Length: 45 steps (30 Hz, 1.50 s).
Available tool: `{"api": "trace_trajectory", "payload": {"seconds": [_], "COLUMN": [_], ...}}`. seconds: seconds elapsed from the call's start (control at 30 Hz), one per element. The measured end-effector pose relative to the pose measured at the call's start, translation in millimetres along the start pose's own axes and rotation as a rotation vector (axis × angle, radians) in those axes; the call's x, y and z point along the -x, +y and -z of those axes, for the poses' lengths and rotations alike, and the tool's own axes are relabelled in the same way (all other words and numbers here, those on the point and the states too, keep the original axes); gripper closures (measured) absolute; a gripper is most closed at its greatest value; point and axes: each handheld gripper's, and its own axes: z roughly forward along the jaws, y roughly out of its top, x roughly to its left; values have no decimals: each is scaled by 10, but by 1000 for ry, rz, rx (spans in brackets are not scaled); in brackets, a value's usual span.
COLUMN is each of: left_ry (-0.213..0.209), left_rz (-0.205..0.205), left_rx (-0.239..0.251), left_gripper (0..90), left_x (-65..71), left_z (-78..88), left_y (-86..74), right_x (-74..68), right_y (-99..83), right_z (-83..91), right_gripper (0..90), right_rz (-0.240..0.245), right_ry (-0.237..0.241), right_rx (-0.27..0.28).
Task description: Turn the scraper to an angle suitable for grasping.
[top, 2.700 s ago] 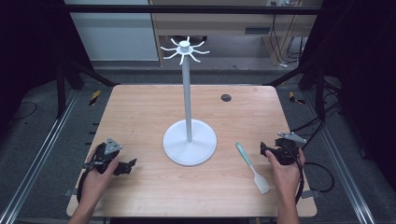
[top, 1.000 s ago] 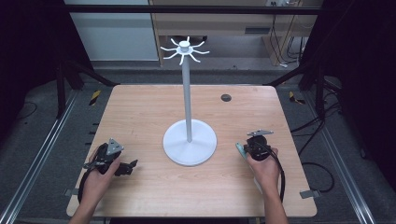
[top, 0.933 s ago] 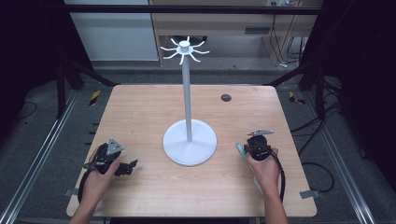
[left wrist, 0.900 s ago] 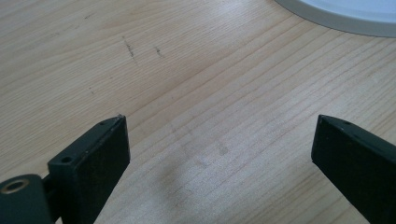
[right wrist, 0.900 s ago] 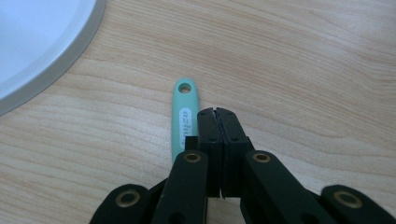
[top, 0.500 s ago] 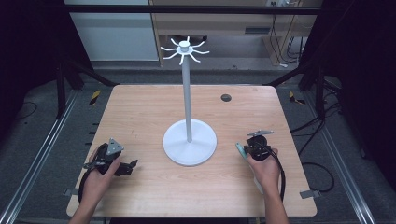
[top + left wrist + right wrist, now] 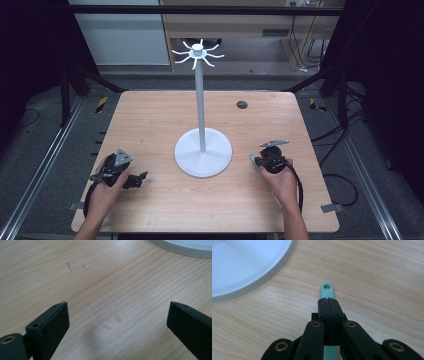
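A white stand [image 7: 200, 100] with hooked arms at its top rises from a round base [image 7: 203, 152] in the middle of the wooden table. A spatula with a teal handle [image 7: 253, 159] lies right of the base. My right gripper [image 7: 261, 162] sits low over that handle. In the right gripper view its jaws are shut against each other [image 7: 328, 301]. The handle [image 7: 326, 288] runs beneath them, and its holed end pokes out past the tips. My left gripper [image 7: 138, 179] rests at the front left, open over bare wood [image 7: 117, 317].
A small dark round cap [image 7: 242, 104] sits in the table top at the back right. The base rim [image 7: 185, 246] lies beyond the left jaws, and it curves close to the right gripper [image 7: 249, 265]. Black frame posts stand around the table.
Since the earliest frame my right hand has moved left from the table's right edge onto the spatula handle. Over the last second neither hand has moved.
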Motion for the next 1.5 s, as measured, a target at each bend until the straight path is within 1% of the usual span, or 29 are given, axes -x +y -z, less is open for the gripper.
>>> {"api": "trace_trajectory", "payload": {"seconds": [0.03, 0.13, 0.2, 0.33, 0.4, 0.53, 0.63, 0.67, 0.73, 0.83, 0.87, 0.9, 1.03, 1.07, 1.17, 1.2, 1.23, 1.3, 1.37, 1.43, 1.47, 1.5], "left_ry": [-1, -1, -1, -2, -1, -2, -2, -2, -3, -4, -4, -4, -3, -2, -1, 0, 0, 1, 2, 1, 2, 3], "left_rz": [0, 0, 0, 0, 0, -1, -3, -4, -4, -7, -7, -7, -5, -4, -2, 2, 2, 1, -5, -7, -6, -5], "left_rx": [0, 0, -1, -2, -1, -3, -4, -4, -4, -6, -6, -5, -4, -5, -5, -1, -1, -2, -4, -6, -4, -3], "left_gripper": [40, 40, 40, 41, 41, 41, 40, 41, 40, 40, 41, 40, 41, 40, 41, 41, 41, 41, 41, 40, 41, 40], "left_x": [0, 0, 3, 5, 3, 5, 9, 9, 10, 13, 13, 15, 12, 10, 6, 8, 8, 7, 9, 11, 14, 15], "left_z": [-1, -3, -4, -2, -4, -4, -5, -6, -6, -10, -10, -10, -9, -8, -4, -5, -4, -1, 1, 3, 4, 2], "left_y": [0, 0, 1, 2, 0, 2, 3, 3, 4, 2, 3, 4, 2, 2, 1, 0, -1, -3, -4, -4, -3, -3], "right_x": [13, 42, 65, 77, 84, 83, 68, 57, 27, -15, -25, -21, -62, -67, -85, -82, -86, -94, -112, -126, -143, -154], "right_y": [1, 2, -5, -16, -17, -18, -17, -17, -17, -18, -17, -21, -30, -31, -25, -18, -9, 11, 31, 43, 67, 80], "right_z": [0, 17, 13, -28, -37, -42, -33, -29, -29, -28, -26, -27, -17, -14, 3, 17, 30, 70, 95, 107, 120, 130], "right_gripper": [900, 900, 900, 900, 900, 900, 900, 900, 900, 900, 900, 900, 900, 900, 900, 900, 900, 900, 900, 900, 900, 900], "right_rz": [4, -19, -28, -17, -22, -27, -20, -22, -1, 9, 2, 13, 13, 21, 20, 33, 34, 29, 47, 50, 69, 72], "right_ry": [-11, -35, -45, -55, -59, -53, -38, -26, -2, 24, 33, 42, 73, 73, 67, 50, 40, 46, 36, 36, 21, 17], "right_rx": [7, 20, 15, -8, -11, -12, -12, -14, -14, -20, -22, -23, -27, -27, -21, -21, -13, 3, 10, 9, 5, 7]}}
